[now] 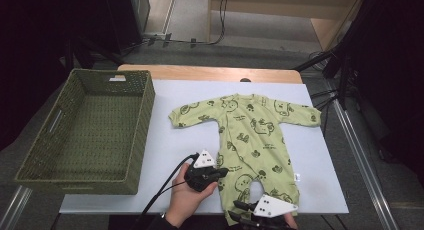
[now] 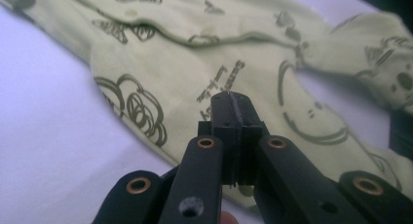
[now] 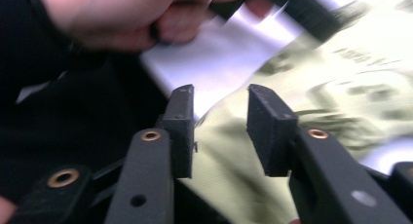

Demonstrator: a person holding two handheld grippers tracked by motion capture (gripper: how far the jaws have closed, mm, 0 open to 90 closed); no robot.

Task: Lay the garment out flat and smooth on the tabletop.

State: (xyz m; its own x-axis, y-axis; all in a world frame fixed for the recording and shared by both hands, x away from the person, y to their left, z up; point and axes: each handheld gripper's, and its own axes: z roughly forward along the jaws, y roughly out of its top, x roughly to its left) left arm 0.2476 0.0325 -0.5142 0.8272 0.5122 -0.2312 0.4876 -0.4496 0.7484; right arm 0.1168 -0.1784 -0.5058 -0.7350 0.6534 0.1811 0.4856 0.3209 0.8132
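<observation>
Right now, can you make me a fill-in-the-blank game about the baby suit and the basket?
1. The baby suit is light ____ with dark drawings.
2. The woven basket stands to the ____ of the suit in the high view.
3. The left gripper has its jaws ____.
4. The suit lies on a ____ sheet.

Missing words: green; left; shut; white

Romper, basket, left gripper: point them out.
romper [image 1: 250, 135], high view, chest panel.
basket [image 1: 145, 110], high view, right wall.
left gripper [image 2: 235, 103], left gripper view, tips of the shut jaws.
</observation>
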